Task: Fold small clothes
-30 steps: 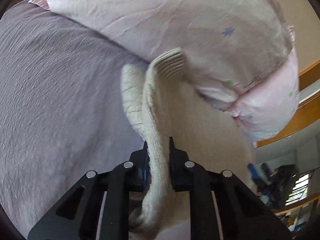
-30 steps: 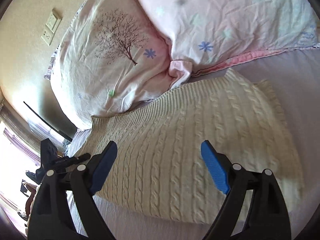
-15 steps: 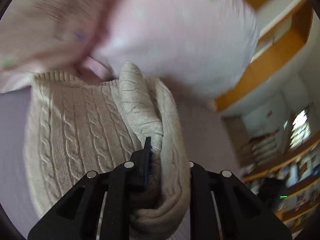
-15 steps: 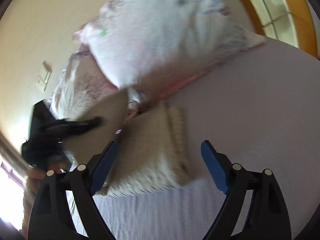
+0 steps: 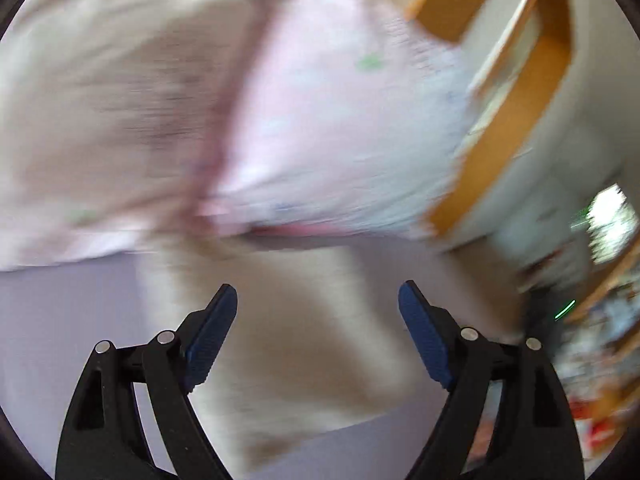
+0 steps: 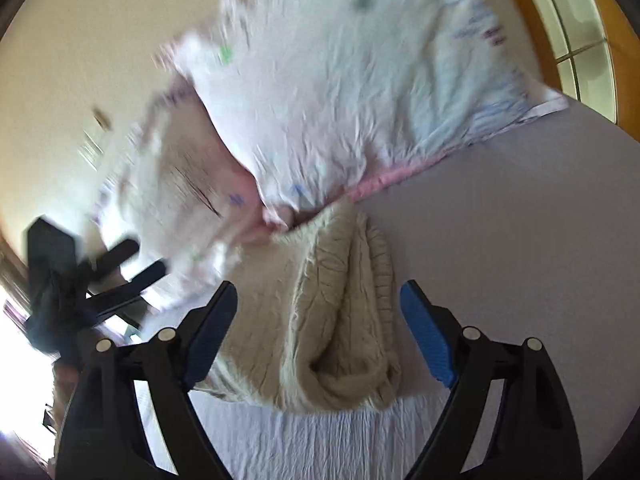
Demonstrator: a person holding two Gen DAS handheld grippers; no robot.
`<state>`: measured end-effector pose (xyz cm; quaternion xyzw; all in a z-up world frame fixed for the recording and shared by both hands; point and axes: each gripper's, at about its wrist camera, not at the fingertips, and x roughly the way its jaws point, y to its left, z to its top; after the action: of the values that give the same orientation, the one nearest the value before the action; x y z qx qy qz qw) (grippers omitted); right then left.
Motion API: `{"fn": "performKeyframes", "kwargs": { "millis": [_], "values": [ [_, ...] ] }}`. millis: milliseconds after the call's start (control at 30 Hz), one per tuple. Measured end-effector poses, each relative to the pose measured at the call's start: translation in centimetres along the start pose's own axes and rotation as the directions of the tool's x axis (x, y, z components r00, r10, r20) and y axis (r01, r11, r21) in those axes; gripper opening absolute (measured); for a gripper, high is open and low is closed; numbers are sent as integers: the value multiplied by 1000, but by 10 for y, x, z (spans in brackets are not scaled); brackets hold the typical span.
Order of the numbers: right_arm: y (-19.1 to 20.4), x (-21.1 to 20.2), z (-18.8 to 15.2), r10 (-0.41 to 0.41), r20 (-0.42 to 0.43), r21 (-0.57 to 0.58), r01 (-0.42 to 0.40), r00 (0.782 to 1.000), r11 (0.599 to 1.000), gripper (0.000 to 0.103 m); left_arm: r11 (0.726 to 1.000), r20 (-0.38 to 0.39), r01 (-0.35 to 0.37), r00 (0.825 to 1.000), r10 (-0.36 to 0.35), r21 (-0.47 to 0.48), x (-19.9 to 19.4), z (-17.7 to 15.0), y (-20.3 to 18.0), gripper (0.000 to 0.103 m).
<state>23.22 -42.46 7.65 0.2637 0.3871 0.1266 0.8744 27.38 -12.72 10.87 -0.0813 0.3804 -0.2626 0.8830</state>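
Two pale pink pillows (image 6: 340, 92) with small blue and green prints lean against a cream wall (image 6: 80, 40) at the head of a bed covered by a lilac sheet (image 6: 520, 240). Orange wooden framing (image 5: 508, 128) stands alongside.

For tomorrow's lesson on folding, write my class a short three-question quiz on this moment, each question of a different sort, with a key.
1. True or false: the left hand-held gripper is shut on the cream knit sweater.
2. The sweater lies on: A) a wooden floor B) the lilac bedsheet C) a chair.
3. Fill in: the sweater's far end touches the floral ____.

Key: 1 false; 2 B; 3 pillow.
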Motion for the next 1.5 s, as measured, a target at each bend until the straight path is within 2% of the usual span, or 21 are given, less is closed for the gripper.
{"fn": "performKeyframes", "kwargs": {
  "millis": [67,100,233,333,467,533,600,633,700,800,933,1033,1100,1167,1233,1300,1367,1400,1433,1467,1500],
  "values": [
    [5,26,7,-34,-72,6,35,997,999,84,996,-51,-91,995,91,-9,6,-14,21,83],
    [6,35,9,-37,-98,15,38,995,999,84,995,-85,-96,992,93,-39,11,-18,33,83],
    [1,69,12,-83,-194,52,94,978,994,84,985,-200,-56,979,22,-166,37,-40,66,83],
    [-13,77,9,-115,-221,72,134,968,988,84,978,-209,-20,978,-24,-208,46,-50,76,85],
    [-28,76,0,9,-219,118,17,976,993,86,953,-194,74,972,-136,-294,55,-64,85,91],
    [-35,82,-8,119,-241,164,-80,963,983,61,928,-138,143,970,-201,-344,61,-70,87,96],
    [-41,84,-14,188,-226,191,-145,956,971,40,927,-94,176,971,-218,-330,56,-75,82,95],
    [-45,84,-18,227,-214,221,-179,950,959,38,925,-89,188,970,-228,-329,57,-75,80,68],
    [-45,80,-25,302,-174,266,-250,937,931,33,906,-83,199,966,-247,-374,53,-80,86,52],
    [-13,69,-30,374,-162,212,-338,913,917,30,929,-81,194,970,-230,-314,22,-76,92,45],
    [42,89,-49,412,-221,120,-395,884,911,30,959,-19,133,990,-142,-251,-37,-76,112,46],
    [76,128,-74,244,-325,-13,-262,914,965,33,970,-71,-41,997,25,-238,-51,-89,137,56],
    [85,127,-77,173,-310,-63,-202,935,977,52,964,-135,-127,986,98,-232,-44,-97,147,63],
    [90,106,-70,85,-247,-103,-113,965,988,60,967,-66,-110,993,97,-231,-64,-96,145,63],
    [98,77,-62,114,-146,-124,-133,983,983,62,971,28,-138,989,146,-194,-90,-91,133,63],
    [111,56,-59,299,-136,-91,-312,945,946,74,987,130,-68,988,87,-147,-112,-86,114,64],
    [128,65,-63,415,-203,-40,-430,887,902,86,992,129,32,991,-17,-120,-111,-81,98,76],
    [132,75,-66,428,-239,-12,-444,872,896,87,989,95,78,993,-66,-122,-101,-80,92,84],
    [134,88,-70,406,-271,19,-417,873,909,87,985,40,104,994,-99,-138,-84,-80,89,85],
    [126,106,-76,332,-306,50,-333,892,942,86,982,-4,104,994,-106,-155,-72,-82,93,85],
    [113,122,-81,294,-321,88,-280,900,956,75,980,-71,68,994,-83,-186,-49,-87,98,85]
  ]
}}
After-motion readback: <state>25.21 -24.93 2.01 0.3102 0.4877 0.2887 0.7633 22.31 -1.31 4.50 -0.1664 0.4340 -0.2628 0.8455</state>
